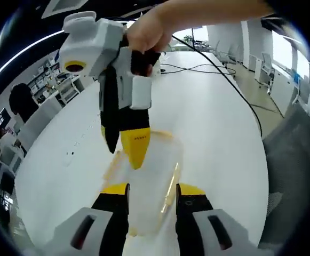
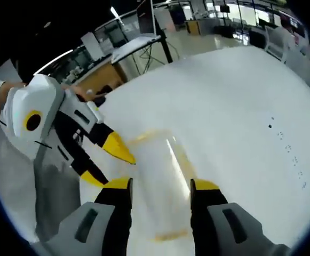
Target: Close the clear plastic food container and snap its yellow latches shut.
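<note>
Clear plastic, the food container lies on the white table, between both tools. The left tool is spread wide around its near end. The right tool comes down from 12 o'clock, and I cannot tell if it is spread. Press gently on the lid, then push each yellow latch flat until it clicks.
</note>
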Action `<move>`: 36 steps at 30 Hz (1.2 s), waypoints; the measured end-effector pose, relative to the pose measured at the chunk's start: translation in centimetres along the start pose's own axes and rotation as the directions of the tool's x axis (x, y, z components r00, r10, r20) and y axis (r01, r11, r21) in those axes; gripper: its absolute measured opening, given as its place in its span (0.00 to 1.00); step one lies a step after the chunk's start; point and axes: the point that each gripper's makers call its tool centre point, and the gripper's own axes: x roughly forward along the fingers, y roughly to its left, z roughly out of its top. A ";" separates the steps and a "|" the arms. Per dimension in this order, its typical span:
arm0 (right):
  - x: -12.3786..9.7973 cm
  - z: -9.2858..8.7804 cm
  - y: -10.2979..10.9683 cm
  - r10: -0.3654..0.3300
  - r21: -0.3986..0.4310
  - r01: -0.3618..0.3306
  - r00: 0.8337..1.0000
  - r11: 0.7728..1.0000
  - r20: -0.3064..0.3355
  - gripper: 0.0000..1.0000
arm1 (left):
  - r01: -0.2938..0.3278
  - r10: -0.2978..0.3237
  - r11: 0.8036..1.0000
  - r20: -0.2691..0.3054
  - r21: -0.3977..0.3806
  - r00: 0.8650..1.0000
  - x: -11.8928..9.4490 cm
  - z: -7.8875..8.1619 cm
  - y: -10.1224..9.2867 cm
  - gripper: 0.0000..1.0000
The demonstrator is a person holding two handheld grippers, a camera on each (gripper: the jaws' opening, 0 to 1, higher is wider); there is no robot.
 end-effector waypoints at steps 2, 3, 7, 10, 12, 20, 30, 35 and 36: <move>-0.1 -0.4 -0.3 -0.005 0.004 0.005 1.000 1.000 -0.003 0.41 | -0.009 0.009 1.000 -0.009 -0.006 1.000 -0.4 -0.3 0.2 0.27; -0.3 -0.7 -0.1 -0.013 0.003 0.013 1.000 1.000 0.000 0.41 | -0.019 0.019 1.000 -0.006 -0.018 1.000 -0.6 -0.3 0.3 0.27; -0.7 -1.8 1.1 -0.024 0.011 0.024 1.000 1.000 0.008 0.43 | -0.034 0.035 0.993 0.007 -0.112 0.999 -0.8 -0.9 0.6 0.27; -1.1 -2.5 1.5 -0.045 0.012 0.045 0.999 0.999 0.013 0.44 | -0.048 0.051 0.986 0.012 -0.162 0.999 -0.8 -1.4 0.8 0.27; -1.3 -2.8 1.6 -0.073 0.015 0.073 0.997 0.997 0.027 0.45 | -0.061 0.065 0.979 0.019 -0.193 0.998 -0.9 -1.7 1.0 0.27; -1.2 -4.3 1.7 -0.124 0.006 0.124 0.992 0.992 0.035 0.47 | -0.140 0.150 0.965 0.029 -0.223 0.988 -1.8 -2.1 1.7 0.27; -1.5 -3.8 1.7 -0.198 0.034 0.195 0.972 0.980 0.128 0.48 | -0.165 0.185 0.937 0.036 -0.307 0.982 -2.0 -3.1 1.1 0.34; -2.1 -3.7 0.9 -0.288 0.049 0.284 0.937 0.957 0.199 0.49 | -0.188 0.223 0.917 0.062 -0.352 0.973 -2.3 -3.3 1.1 0.38; -2.3 -3.7 0.9 -0.310 0.064 0.304 0.924 0.951 0.224 0.50 | -0.190 0.226 0.916 0.063 -0.353 0.972 -2.3 -3.4 1.0 0.39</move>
